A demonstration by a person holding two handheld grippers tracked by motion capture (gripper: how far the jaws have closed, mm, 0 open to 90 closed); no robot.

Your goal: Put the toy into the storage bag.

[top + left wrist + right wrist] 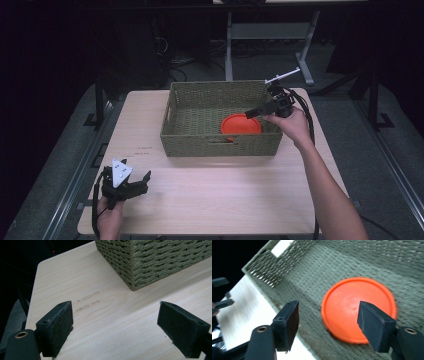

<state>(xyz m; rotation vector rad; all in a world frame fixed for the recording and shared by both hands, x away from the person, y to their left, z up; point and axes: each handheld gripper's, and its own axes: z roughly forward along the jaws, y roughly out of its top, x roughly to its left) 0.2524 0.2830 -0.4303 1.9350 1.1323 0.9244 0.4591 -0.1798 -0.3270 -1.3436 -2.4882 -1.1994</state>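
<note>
1. Right gripper (253, 113) hangs over the right end of the woven basket (218, 142), jaws apart with nothing between them. In the right gripper view the pads (288, 323) stand wide, one each side of the view, clear of the disc below.
2. The orange disc (358, 307) lies flat on the basket floor, in the near right corner as the high view has it (241, 124), close to the front wall. Nothing touches it.
3. My read: this is the release step, the disc set down in the basket and the gripper free of it. That is a judgement from the empty, open jaws above a resting disc.
4. Left gripper (141, 182) sits low at the near left corner of the wooden table (225, 195), well apart from the basket, jaws wide open and empty; its own view shows bare tabletop between the pads (60, 326) and the basket's corner (150, 262) ahead.
5. Next move calls for lifting the right gripper clear of the basket rim without catching the weave, then bringing it back over the table.
6. The count: one basket, one orange disc, two grippers, one table. Nothing else lies loose on the tabletop.
</note>
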